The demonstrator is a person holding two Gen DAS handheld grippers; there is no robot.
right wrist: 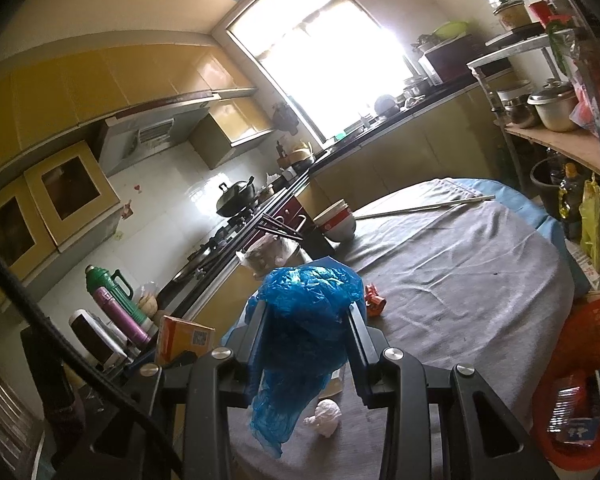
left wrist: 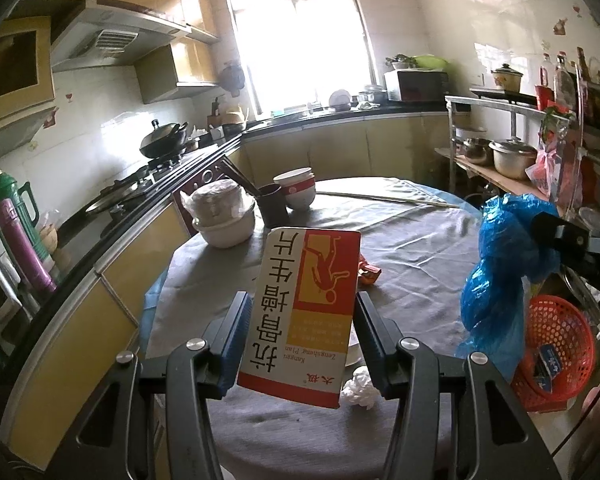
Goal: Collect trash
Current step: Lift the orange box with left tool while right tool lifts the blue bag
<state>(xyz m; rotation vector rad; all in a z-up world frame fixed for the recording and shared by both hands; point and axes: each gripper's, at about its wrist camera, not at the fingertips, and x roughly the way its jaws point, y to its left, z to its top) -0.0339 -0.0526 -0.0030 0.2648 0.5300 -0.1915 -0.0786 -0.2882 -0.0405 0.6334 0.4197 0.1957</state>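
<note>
Left gripper [left wrist: 300, 332] has its fingers clamped on the medicine box [left wrist: 306, 308], right gripper [right wrist: 306, 332] on the blue bag [right wrist: 300, 320], both above the worktop [left wrist: 412, 248]. Carry them over the red basket [left wrist: 556, 344], probably the bin, 1 at a time, releasing low.

Round desk [left wrist: 420, 240] draped in grey cloth; at its far left edge a stack of red-banded white bowls [left wrist: 296, 189] touching a dark cup of chopsticks [left wrist: 270, 204], a plastic-wrapped white bowl [left wrist: 224, 216] just beside. A long pale stick [left wrist: 384, 198] lies along the far edge. Beyond the left edge, a black wok [left wrist: 162, 142] on the stove and a green and a purple thermos [left wrist: 12, 224] on the counter.
</note>
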